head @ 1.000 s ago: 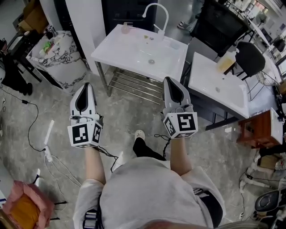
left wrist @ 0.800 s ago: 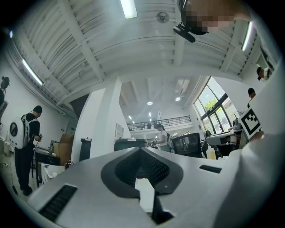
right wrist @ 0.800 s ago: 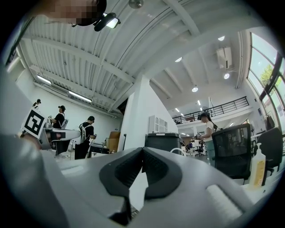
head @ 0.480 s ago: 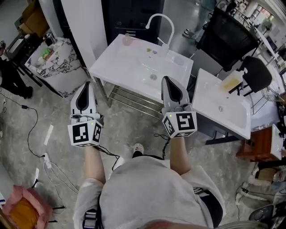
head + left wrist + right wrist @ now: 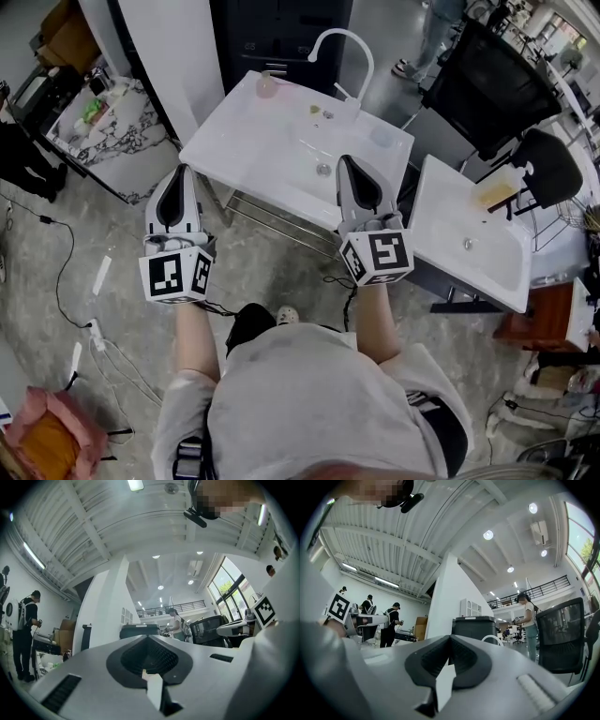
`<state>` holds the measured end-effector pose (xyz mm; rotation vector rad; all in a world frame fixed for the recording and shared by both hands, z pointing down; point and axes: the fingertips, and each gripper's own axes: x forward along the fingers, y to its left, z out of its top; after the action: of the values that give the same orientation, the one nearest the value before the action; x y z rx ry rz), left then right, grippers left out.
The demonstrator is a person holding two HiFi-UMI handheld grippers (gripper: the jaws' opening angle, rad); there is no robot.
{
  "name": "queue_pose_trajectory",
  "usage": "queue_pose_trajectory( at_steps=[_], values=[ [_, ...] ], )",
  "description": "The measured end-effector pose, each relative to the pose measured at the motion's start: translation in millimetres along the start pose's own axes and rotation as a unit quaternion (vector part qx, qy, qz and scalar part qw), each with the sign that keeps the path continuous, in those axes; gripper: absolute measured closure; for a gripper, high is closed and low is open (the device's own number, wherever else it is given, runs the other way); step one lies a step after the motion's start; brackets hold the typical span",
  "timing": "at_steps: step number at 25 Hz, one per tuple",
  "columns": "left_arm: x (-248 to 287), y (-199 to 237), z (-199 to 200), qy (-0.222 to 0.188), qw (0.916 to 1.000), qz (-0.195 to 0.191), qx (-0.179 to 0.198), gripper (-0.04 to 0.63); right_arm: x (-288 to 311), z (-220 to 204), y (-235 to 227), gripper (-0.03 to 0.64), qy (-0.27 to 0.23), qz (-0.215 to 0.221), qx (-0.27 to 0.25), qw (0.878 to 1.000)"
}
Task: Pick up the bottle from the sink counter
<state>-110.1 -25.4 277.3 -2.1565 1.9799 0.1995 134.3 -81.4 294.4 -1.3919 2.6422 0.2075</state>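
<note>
A small pink bottle (image 5: pixel 267 85) stands at the back left corner of the white sink counter (image 5: pixel 244 141), to the left of the curved white faucet (image 5: pixel 349 47). My left gripper (image 5: pixel 175 172) is shut and empty, held over the floor just short of the counter's front left corner. My right gripper (image 5: pixel 342 159) is also shut and empty, with its tip over the counter's front edge near the basin drain (image 5: pixel 323 170). In both gripper views the jaws meet at a point, left gripper (image 5: pixel 147 637) and right gripper (image 5: pixel 450 637), and the bottle is not visible in either.
A marble-patterned table (image 5: pixel 122 141) stands to the left of the counter. On the right are a second white basin (image 5: pixel 450 272) with a yellowish bottle (image 5: pixel 497 194) and black office chairs (image 5: pixel 492 89). Cables (image 5: pixel 66 272) lie on the floor at left. A metal rack (image 5: pixel 281 225) sits under the counter.
Both grippers have moved forward together toward the sink counter. The right one's tip now reaches over its front edge. Both stayed shut.
</note>
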Motion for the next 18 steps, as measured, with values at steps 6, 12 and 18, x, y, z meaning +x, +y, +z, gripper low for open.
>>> queue_pose_trajectory(
  at_steps=[6,12,18],
  values=[
    [26,7,-15,0.011,0.9999,-0.003,0.004,0.586,23,-13,-9,0.606,0.004,0.001,0.006,1.0],
    [68,23,-26,0.007,0.9998,-0.019,0.003,0.587,64,-22,-20,0.606,-0.001,-0.013,0.007,1.0],
    [121,65,-37,0.0,0.9996,-0.027,-0.001,0.586,124,-27,-24,0.606,-0.005,-0.033,0.004,0.999]
  ],
)
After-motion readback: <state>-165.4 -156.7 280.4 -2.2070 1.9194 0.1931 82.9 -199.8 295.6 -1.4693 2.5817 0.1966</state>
